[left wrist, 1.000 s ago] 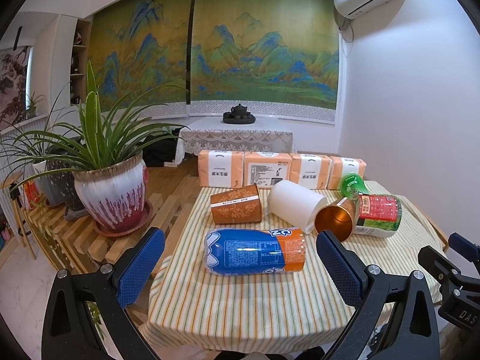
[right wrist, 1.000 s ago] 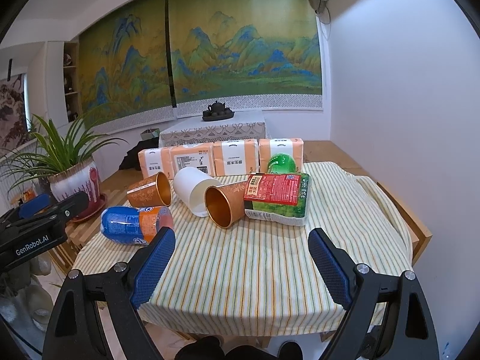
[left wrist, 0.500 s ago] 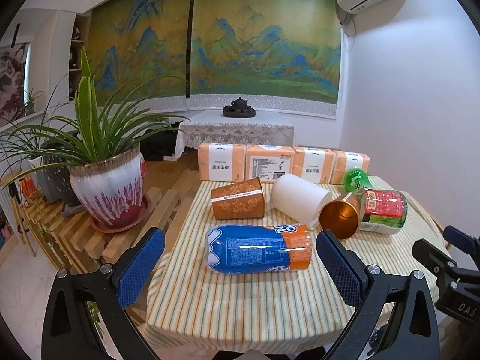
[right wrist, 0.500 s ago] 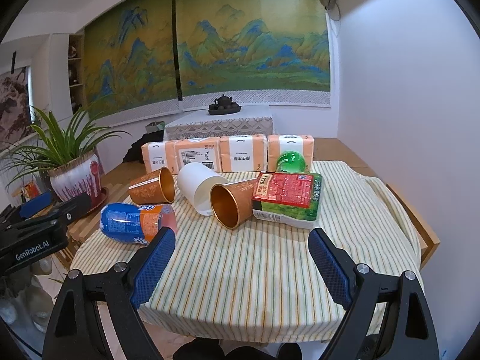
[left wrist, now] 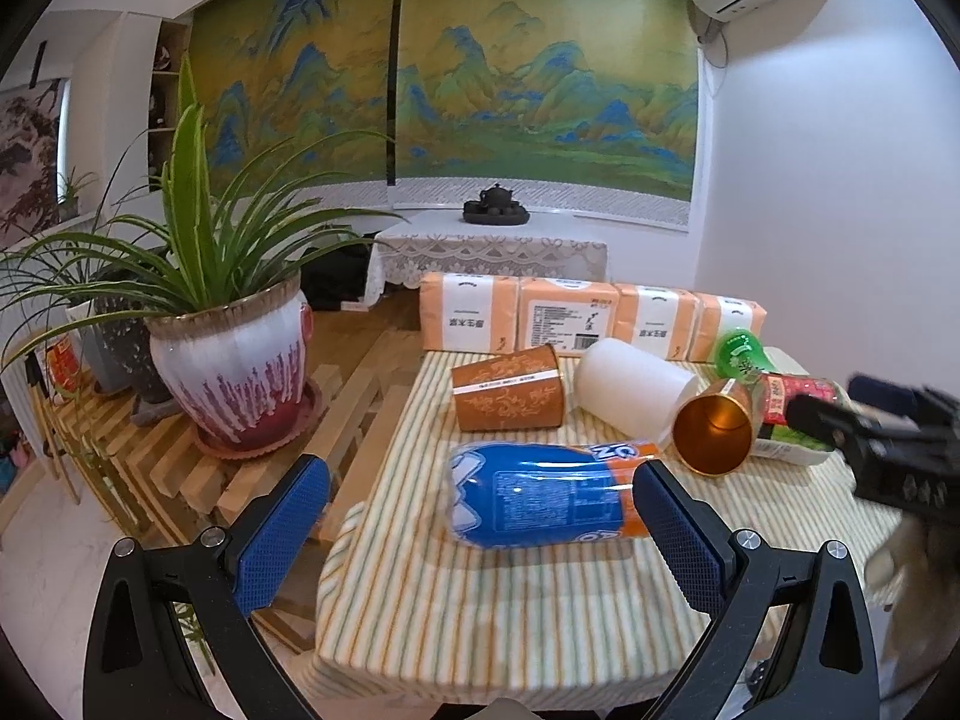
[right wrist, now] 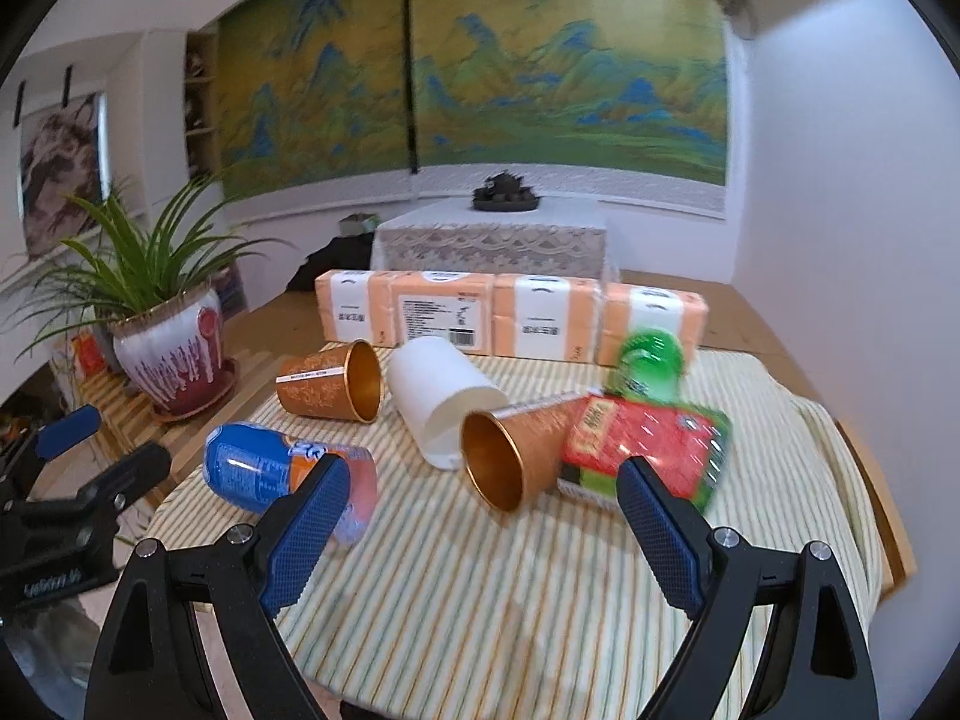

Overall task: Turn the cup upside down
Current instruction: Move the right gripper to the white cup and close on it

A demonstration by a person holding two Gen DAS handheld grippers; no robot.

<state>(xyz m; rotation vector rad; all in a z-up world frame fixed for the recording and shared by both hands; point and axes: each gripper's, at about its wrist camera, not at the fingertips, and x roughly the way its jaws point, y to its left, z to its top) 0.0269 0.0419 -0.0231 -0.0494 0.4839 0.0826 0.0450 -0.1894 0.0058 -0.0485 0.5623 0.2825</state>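
Three cups lie on their sides on the striped tablecloth point(right wrist: 480, 588): an orange patterned cup point(right wrist: 327, 391) at the left, a white cup point(right wrist: 441, 402) in the middle, and an orange cup with a gold inside point(right wrist: 510, 456), mouth facing me. They also show in the left wrist view: the patterned cup point(left wrist: 510, 387), the white cup point(left wrist: 633, 387), the gold-lined cup point(left wrist: 717, 429). My right gripper point(right wrist: 480, 540) is open, just short of the gold-lined cup. My left gripper point(left wrist: 480, 540) is open, around the near side of a blue and orange packet point(left wrist: 546, 495).
A red and green packet point(right wrist: 648, 450) and a green bottle point(right wrist: 651, 363) lie right of the cups. Orange tissue packs point(right wrist: 510, 321) line the table's back edge. A potted plant point(left wrist: 231, 378) stands on a wooden rack at the left. The white wall is close on the right.
Both grippers have moved forward toward the table. The right gripper has come close to the gold-lined cup and now shows blurred in the left wrist view. The objects have not moved.
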